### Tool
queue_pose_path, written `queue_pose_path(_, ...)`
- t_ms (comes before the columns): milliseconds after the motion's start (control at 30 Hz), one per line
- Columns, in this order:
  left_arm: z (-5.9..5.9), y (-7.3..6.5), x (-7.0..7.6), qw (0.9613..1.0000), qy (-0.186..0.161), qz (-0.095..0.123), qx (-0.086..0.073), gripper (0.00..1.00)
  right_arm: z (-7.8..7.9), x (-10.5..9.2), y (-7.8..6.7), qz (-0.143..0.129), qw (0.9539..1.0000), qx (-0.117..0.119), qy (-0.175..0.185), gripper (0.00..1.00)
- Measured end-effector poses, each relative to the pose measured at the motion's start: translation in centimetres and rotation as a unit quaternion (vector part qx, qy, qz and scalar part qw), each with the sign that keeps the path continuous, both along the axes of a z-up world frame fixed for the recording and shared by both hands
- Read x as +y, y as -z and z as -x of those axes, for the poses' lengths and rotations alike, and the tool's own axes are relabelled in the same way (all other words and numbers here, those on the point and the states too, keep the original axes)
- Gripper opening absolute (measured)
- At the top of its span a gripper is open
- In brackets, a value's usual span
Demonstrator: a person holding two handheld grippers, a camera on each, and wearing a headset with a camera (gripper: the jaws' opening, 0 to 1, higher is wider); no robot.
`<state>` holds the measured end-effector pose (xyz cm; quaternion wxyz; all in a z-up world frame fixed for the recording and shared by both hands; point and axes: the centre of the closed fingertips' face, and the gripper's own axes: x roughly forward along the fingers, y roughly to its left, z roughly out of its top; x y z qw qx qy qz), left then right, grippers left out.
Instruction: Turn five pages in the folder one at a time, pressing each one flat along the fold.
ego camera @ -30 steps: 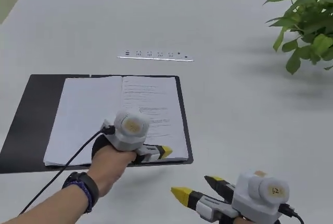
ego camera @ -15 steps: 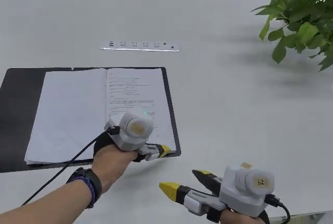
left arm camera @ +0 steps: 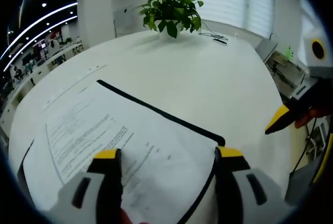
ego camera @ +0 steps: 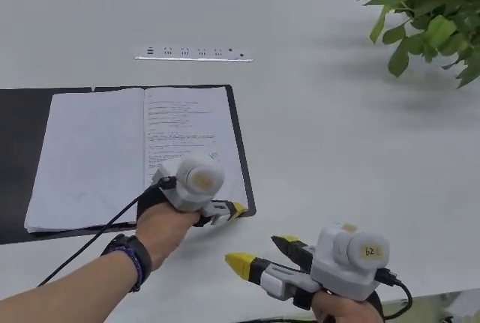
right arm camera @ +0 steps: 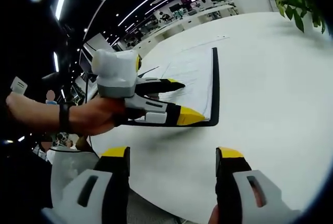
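Head camera has swung, so the folder (ego camera: 15, 158) sits further left in the head view; it lies open and flat on the white table (ego camera: 337, 151), as before. Against the folder itself, the left gripper (ego camera: 229, 210) has crept outward to the near right corner of the printed page (ego camera: 187, 128), jaws spread, straddling that corner without pinching it. Right gripper (ego camera: 261, 252) still hovers off the folder over bare table, jaws likewise apart, holding nothing. Judgement: a page pick-up is being lined up; no page is lifted yet. Folder cover matte black, thin, stiff-looking. Sheets white, thin, flat; right one faintly printed, left one (ego camera: 90, 151) blank. Table smooth, matte.
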<state>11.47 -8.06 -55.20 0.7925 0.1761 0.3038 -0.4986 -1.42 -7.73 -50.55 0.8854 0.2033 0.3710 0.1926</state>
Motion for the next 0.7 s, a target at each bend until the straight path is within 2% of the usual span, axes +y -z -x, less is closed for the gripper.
queue_pose_path(400,-0.5,-0.2,0.4,0.9997,0.004,0.013,0.02,0.68,-0.6,0.3,-0.1,-0.007,1.0,-0.004,-0.002,0.64)
queue_pose_path(467,-0.6,-0.1,0.5,0.9999,0.006,0.008,0.014,0.65,-0.7,0.3,0.0,-0.007,1.0,-0.003,0.001,0.64)
queue_pose_path(567,-0.6,-0.2,0.5,0.9998,0.004,0.01,0.016,0.64,-0.9,0.2,0.0,-0.009,1.0,-0.003,0.003,0.64)
queue_pose_path(700,-0.8,-0.3,0.8,0.9996,-0.006,0.016,0.022,0.61,-2.0,-0.5,-0.1,-0.007,0.9997,-0.012,0.019,0.6)
